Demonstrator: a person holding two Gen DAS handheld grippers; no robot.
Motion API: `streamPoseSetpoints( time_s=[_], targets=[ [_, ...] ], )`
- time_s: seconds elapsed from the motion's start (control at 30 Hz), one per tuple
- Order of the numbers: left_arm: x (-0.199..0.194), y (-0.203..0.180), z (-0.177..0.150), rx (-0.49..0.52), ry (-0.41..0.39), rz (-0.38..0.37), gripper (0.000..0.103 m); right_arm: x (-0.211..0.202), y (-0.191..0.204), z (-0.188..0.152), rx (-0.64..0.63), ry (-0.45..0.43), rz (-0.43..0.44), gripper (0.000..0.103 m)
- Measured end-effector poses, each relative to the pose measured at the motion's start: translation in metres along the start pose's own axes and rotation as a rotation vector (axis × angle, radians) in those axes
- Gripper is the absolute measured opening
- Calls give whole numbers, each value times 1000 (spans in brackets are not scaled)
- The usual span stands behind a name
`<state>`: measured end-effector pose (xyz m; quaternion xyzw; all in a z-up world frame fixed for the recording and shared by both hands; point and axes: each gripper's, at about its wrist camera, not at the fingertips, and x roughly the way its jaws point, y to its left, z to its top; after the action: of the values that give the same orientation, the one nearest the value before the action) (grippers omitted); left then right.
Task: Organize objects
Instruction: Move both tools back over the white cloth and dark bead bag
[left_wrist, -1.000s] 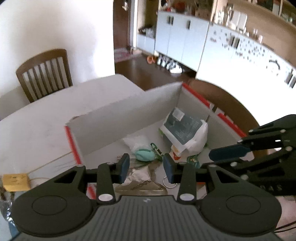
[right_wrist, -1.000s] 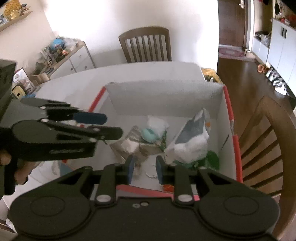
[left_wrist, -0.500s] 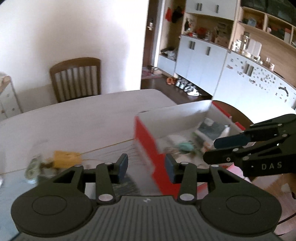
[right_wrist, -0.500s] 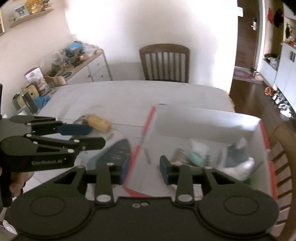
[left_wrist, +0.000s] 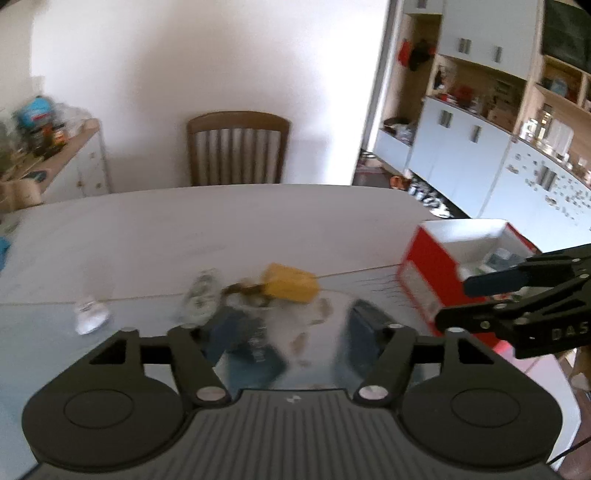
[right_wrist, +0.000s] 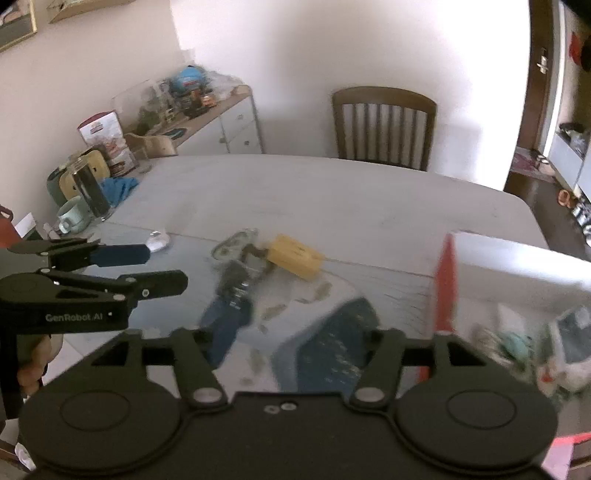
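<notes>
The loose things now lie ahead of my 2 claws: a yellow block (left_wrist: 290, 288), soft-edged and sponge-like, just past my left claw (left_wrist: 291, 334); touching it on the near-left, a crumpled clear wrapper (left_wrist: 201, 295) and a dark tangled bit I cannot make out through the blur; a blue flat packet (right_wrist: 231, 310) lies between my claws' reach, long and matte; a small white scrap (left_wrist: 88, 319) sits apart, off to the far left.

1 second ago both claws looked down into the red-and-white box (left_wrist: 454, 258); I have swung them away, and the box now stands off to my right, its cardboard walls white inside, red outside, with bags and a teal lump still in it; I judge that the last drop is finished and the next pickup begins.

My left claw has spread wide since then and holds nothing; my right claw (right_wrist: 290, 345) is likewise parted wide and bare.

All rests on a pale table (right_wrist: 332, 192), partly under a glossy clear sheet; a slatted wooden chair (left_wrist: 238, 147) stands beyond.
</notes>
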<state>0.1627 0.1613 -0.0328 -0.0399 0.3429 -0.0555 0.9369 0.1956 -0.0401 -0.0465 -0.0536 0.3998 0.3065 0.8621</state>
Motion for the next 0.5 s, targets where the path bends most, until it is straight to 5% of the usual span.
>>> streamPoseSetpoints(
  time_s=[0.33,0.5],
  targets=[
    [2,78,-15,-55,0,74,102,48,51,15,-52,25,-9,82],
    [12,113,-21,-111,-10,95,103,79,67,22,-57,52,-17,83]
  ],
)
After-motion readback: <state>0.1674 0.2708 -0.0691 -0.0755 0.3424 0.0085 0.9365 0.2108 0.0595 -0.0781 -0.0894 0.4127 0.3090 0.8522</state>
